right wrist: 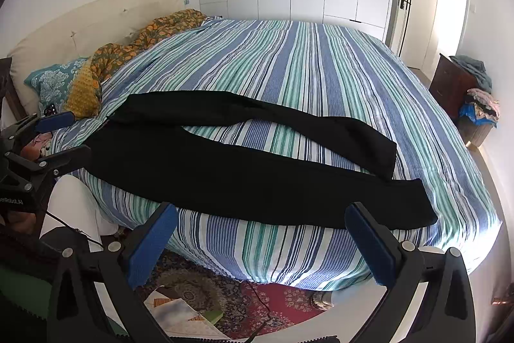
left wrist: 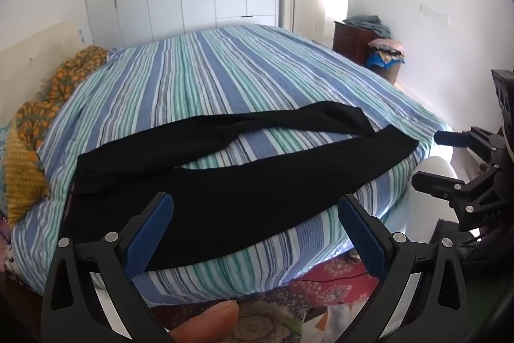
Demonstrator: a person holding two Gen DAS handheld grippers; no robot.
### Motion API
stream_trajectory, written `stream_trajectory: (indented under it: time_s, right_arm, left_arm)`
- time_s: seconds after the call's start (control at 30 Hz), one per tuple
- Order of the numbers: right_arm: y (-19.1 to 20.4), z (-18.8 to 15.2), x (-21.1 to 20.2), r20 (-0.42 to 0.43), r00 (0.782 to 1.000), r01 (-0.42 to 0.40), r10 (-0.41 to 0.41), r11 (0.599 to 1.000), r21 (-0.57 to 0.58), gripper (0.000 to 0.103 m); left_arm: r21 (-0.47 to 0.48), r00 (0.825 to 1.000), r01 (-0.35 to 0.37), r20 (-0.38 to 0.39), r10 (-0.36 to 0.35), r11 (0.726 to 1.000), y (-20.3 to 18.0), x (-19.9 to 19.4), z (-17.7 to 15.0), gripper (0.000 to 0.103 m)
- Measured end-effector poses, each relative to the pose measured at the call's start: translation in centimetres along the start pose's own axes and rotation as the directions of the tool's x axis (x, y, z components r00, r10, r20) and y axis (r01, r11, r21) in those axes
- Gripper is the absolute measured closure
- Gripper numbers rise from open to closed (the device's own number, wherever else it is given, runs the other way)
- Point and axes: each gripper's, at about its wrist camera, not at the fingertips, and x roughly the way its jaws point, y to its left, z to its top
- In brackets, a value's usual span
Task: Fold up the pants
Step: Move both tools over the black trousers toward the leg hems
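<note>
Black fabric pants (right wrist: 244, 169) lie flat along the near edge of the blue-striped bed (right wrist: 321, 69), legs spread apart. Left gripper (left wrist: 255, 214) and right gripper (right wrist: 261, 222) hover above that edge, jaws apart, holding nothing.

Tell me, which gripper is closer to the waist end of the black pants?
Left. The left gripper hovers open near the waist end of the black pants; the right gripper hovers open by the leg cuffs.

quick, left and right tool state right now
Left tool: open, holding nothing.
Right tool: open, holding nothing, short of the black pants.
</note>
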Motion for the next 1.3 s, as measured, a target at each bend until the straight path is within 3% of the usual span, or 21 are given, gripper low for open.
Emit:
stream_trajectory:
  time_s: [0.97, 1.3]
  right_arm:
    - [0.4, 0.1, 0.1, 0.008, 1.0, -0.004, 0.004, 1.0, -0.004, 0.0]
    - [0.3, 0.0, 0.4, 0.001, 1.0, -0.008, 0.008, 1.0, 0.001, 0.0]
  left_arm:
    - [-0.011, 1.0, 0.006, -0.016, -0.006, 1.0, 0.1, 0.4, -0.2, 0.001]
    - [-0.008, 0.998, -0.049, -0.039, 0.049, 0.999, 0.3, 1.0, -0.5, 0.001]
